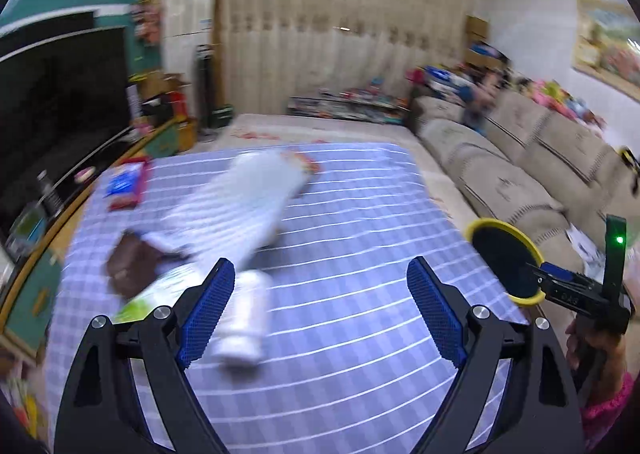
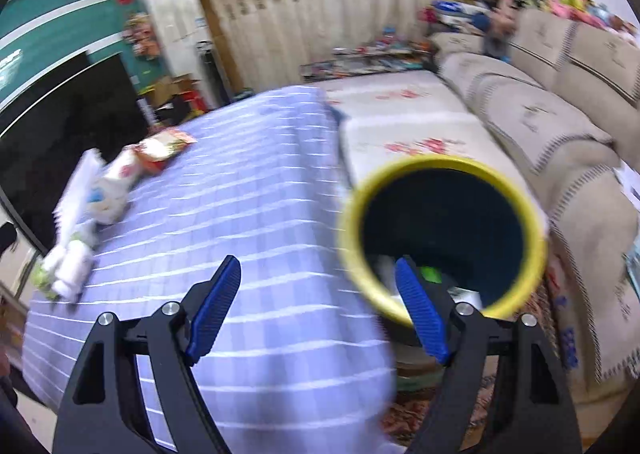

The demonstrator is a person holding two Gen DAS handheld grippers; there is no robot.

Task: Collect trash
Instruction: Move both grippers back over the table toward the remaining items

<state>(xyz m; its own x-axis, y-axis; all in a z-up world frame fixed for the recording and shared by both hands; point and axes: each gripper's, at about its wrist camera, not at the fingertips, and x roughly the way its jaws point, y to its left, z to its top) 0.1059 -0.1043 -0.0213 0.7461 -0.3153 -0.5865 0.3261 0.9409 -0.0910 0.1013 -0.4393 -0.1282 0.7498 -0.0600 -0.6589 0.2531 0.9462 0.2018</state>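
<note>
Between pickups: left gripper (image 1: 320,310) spread wide and empty above the checked tablecloth (image 1: 360,214), right gripper (image 2: 320,310) also spread, one pad inside the rim of the yellow-rimmed bin (image 2: 442,238), the rim apparently between the jaws; whether pressed on it, impossible to tell. Still to collect: a blurred heap of trash on the left side of the table, namely a white tube-like wrapper (image 1: 244,318) just beside the left pad, a long pale plastic bag (image 1: 244,198), a brown packet (image 1: 130,268), a red-and-blue packet (image 1: 126,186) farther back. Next, probably: lower the left jaws around the white wrapper, close, carry across to the bin near the table's right edge. Light, crinkly stuff, likely to slip or crush
</note>
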